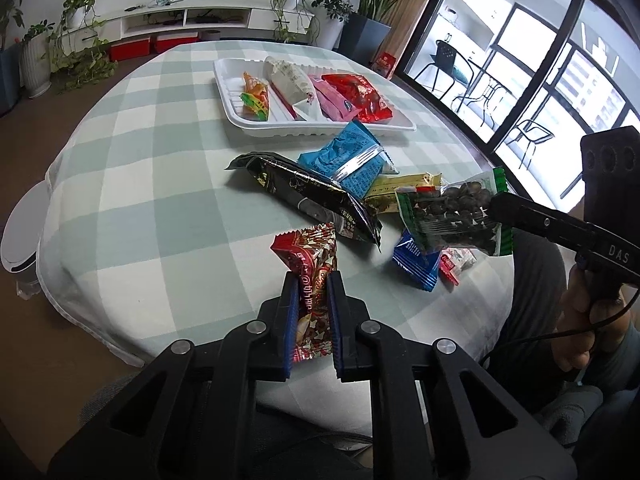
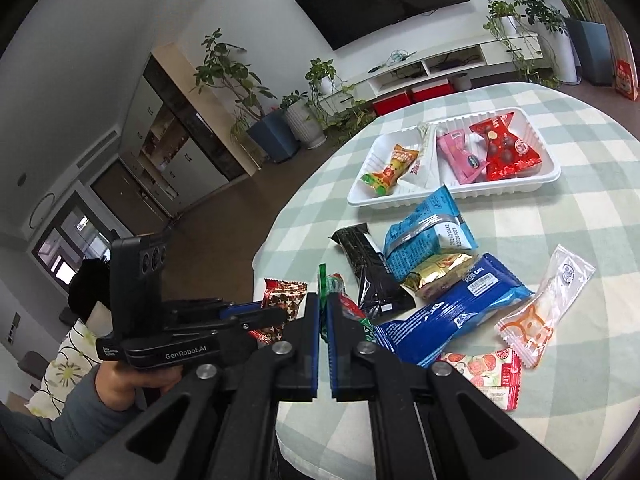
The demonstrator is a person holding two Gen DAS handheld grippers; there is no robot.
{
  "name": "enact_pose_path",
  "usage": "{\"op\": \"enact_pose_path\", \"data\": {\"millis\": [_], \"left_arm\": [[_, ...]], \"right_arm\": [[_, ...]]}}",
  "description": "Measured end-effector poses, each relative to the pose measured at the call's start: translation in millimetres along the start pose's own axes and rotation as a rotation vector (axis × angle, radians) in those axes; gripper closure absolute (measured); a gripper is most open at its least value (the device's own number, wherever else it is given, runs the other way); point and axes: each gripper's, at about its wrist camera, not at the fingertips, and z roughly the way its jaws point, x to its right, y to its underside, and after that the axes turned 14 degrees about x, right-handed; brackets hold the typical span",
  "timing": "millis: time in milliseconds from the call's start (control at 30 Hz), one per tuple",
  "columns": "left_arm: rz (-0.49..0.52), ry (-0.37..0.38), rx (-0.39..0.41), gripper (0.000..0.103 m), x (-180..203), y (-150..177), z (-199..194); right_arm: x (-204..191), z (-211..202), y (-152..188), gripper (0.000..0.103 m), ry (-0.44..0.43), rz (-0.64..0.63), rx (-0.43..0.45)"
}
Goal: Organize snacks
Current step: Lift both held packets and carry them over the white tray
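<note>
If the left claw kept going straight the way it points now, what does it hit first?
Likely the black packet. The left claw is shut on the red-brown candy, and straight past its tips comes bare checked tablecloth, then that packet. Depth is unclear, so it might meet the cloth first.

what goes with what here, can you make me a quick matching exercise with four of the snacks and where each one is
Things:
1. red-brown packet
2. green packet of dark snacks
3. pink packet
4. light blue packet

Places:
A. in the white tray
B. on the cloth just in front of the tray
C. clamped in the left gripper
D. clamped in the right gripper

Pairs: 1-C, 2-D, 3-A, 4-B
</note>
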Motion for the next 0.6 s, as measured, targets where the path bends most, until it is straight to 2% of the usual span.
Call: {"op": "enact_pose_path", "data": {"millis": [300,600], "left_arm": [[-0.024,0.026,0.051,0.091,5.2,-16.4,-13.4],[-0.025,0.04,0.122,0.091,5.7,-60.6,-14.2]], "right_arm": [[4.1,-12.3,-14.5,0.099,-0.024,0.027,0.049],[18.9,-29.2,-47.3,0.099,-0.008,0.032,0.119]]}}
